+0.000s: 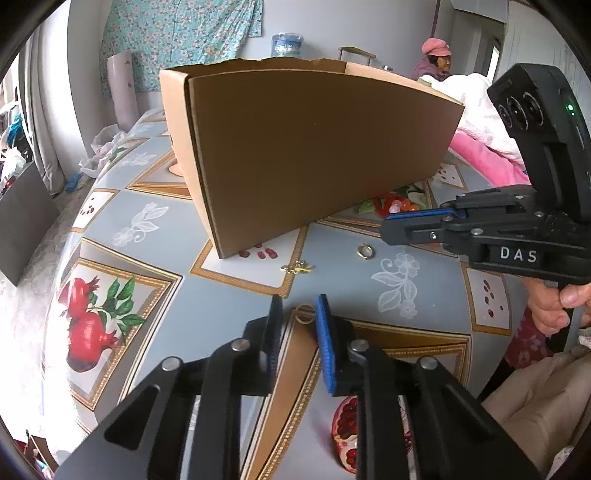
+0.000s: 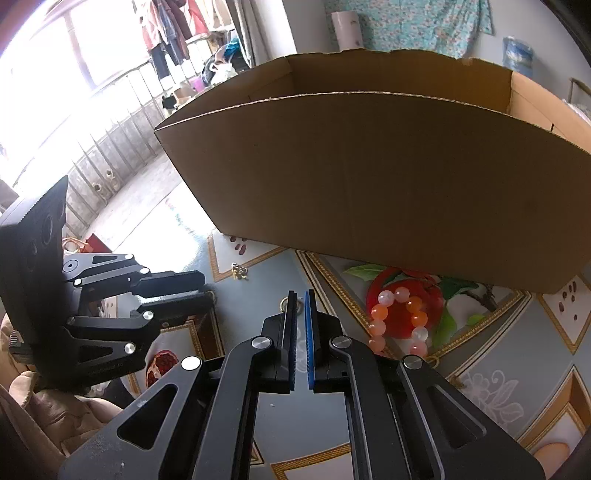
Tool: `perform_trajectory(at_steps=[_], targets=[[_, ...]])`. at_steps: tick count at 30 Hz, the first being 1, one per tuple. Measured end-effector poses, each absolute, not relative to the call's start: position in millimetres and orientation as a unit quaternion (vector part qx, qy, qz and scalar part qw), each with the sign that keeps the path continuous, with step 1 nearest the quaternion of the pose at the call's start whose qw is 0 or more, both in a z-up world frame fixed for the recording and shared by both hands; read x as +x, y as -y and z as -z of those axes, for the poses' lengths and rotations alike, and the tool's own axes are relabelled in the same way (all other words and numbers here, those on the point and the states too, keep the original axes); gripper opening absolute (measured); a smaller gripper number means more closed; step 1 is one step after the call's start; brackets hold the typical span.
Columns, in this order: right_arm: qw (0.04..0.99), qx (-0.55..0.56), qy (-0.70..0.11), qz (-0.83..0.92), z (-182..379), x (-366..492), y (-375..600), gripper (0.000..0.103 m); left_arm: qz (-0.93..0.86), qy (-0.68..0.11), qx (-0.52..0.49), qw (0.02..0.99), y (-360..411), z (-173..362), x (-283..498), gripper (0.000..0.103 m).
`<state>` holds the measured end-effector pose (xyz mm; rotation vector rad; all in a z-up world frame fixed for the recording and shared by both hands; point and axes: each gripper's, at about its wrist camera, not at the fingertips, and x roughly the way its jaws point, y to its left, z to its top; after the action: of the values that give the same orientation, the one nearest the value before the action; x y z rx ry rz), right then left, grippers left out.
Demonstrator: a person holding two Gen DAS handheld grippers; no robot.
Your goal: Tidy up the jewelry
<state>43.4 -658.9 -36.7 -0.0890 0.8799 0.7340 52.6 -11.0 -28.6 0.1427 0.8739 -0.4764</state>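
1. left gripper (image 1: 298, 308) tilts down over the table, jaws a little apart w/ a gold ring (image 1: 305, 314) lying on the cloth in the gap at the tips; pads don't visibly press it, so it reads as released.
2. right gripper (image 2: 301, 295) also angled down, jaws nearly together w/ only a thin slit and nothing between them (clenched empty). a hand (image 1: 554, 306) holds its handle at the right edge of the left view.
3. cardboard box (image 2: 369, 177) stands open-topped just beyond both grippers; can't tell what's inside from here.
4. jewelry on the table: bead bracelet (image 2: 400, 321) of pink and orange beads near the box's front wall, a second ring (image 1: 365, 251) and a small gold earring piece (image 1: 297, 267) lying apart, in front of the box.
5. tablecloth (image 1: 155, 221) is grey-blue w/ pomegranate prints; floral cloth (image 1: 177, 33) hangs on the far wall, a person in a pink cap (image 1: 436, 55) sits behind.
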Motion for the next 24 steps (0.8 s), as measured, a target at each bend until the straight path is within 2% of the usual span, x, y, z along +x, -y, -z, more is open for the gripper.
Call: perform_trajectory(at_steps=[4, 6, 8, 14, 24], targets=[[0.838, -0.043, -0.417, -0.348, 37.0, 43.3, 658.4, 0.011, 0.235, -0.418, 0.076, 0.874, 13.8, 28.6, 51.4, 0.016], [0.838, -0.047, -0.417, -0.349, 37.2, 42.4, 656.6, 0.023, 0.239, -0.416, 0.080, 0.874, 15.7, 28.8, 50.5, 0.016], [0.838, -0.053, -0.414, -0.352, 36.8, 40.5, 653.6, 0.027, 0.240, -0.415, 0.080, 0.874, 16.4, 28.8, 50.6, 0.016], [0.837, -0.086, -0.407, -0.357, 37.9, 34.4, 639.1, 0.027, 0.240, -0.412, 0.078, 0.875, 14.2, 29.7, 50.7, 0.010], [0.829, -0.164, -0.385, -0.370, 42.8, 29.2, 618.3, 0.027, 0.244, -0.409, 0.075, 0.876, 10.5, 29.6, 47.8, 0.010]])
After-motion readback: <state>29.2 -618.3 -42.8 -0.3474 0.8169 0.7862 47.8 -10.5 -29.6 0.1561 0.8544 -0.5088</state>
